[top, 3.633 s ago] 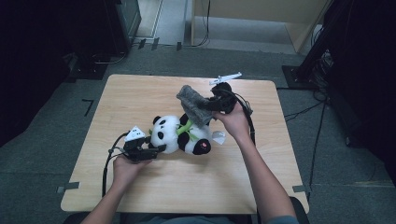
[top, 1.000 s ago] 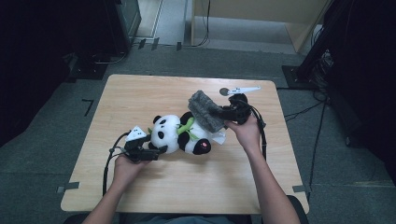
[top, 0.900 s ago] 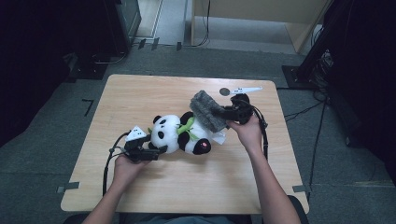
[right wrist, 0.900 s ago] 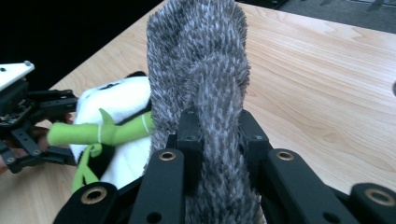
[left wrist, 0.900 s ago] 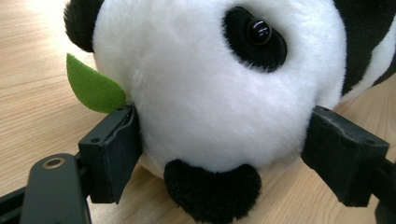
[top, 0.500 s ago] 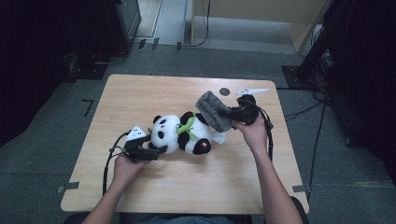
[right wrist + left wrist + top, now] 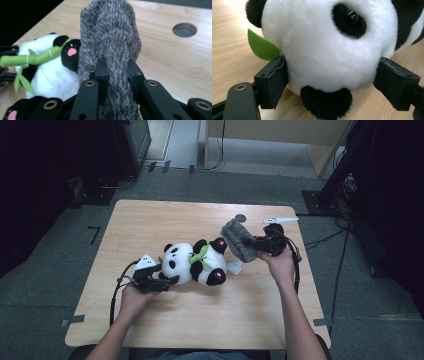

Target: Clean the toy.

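My left gripper (image 7: 161,283) fingers clamp the panda (image 7: 196,262) head, mid-surface | right gripper (image 7: 260,243) fingers pinch the grey cloth (image 7: 239,239) near the right edge | I'd hold the head firm, pull the cloth slowly.

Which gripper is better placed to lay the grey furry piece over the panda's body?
Probably the right gripper: its jaws are shut on the grey furry piece, right beside the panda. The left gripper is occupied, clamping the panda's head.
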The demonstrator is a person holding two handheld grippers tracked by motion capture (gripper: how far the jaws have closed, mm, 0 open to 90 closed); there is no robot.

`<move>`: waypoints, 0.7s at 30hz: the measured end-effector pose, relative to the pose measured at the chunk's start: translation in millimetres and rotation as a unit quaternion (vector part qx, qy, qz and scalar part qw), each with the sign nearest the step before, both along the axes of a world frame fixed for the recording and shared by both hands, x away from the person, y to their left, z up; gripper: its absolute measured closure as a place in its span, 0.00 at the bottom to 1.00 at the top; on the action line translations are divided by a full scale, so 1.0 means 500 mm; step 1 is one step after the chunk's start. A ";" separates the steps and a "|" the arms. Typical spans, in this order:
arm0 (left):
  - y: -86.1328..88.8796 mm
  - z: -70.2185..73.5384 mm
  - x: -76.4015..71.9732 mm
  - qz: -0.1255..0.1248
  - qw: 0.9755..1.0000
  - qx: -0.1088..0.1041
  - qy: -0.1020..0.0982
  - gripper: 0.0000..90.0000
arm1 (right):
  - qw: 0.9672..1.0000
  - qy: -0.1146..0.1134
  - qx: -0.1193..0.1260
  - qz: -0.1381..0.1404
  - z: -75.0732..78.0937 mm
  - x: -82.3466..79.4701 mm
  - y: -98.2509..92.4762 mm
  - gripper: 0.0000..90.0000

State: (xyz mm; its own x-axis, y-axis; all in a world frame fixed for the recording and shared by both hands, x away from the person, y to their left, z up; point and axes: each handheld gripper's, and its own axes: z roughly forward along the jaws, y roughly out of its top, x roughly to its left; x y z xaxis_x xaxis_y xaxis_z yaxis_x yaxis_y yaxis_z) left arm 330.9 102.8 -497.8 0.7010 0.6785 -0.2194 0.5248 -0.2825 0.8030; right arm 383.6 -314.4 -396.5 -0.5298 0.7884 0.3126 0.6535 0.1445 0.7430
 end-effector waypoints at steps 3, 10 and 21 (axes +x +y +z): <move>0.000 0.000 0.001 0.000 1.000 0.000 -0.001 0.19 | 1.000 -0.006 0.005 -0.001 0.013 -0.007 -0.003 0.84; 0.000 -0.001 0.000 0.003 1.000 -0.003 -0.007 0.19 | 0.999 -0.035 0.012 0.030 0.063 -0.023 0.030 0.84; 0.000 -0.004 -0.007 0.008 1.000 -0.005 -0.017 0.22 | 0.992 -0.043 0.004 0.115 0.105 -0.011 0.165 0.84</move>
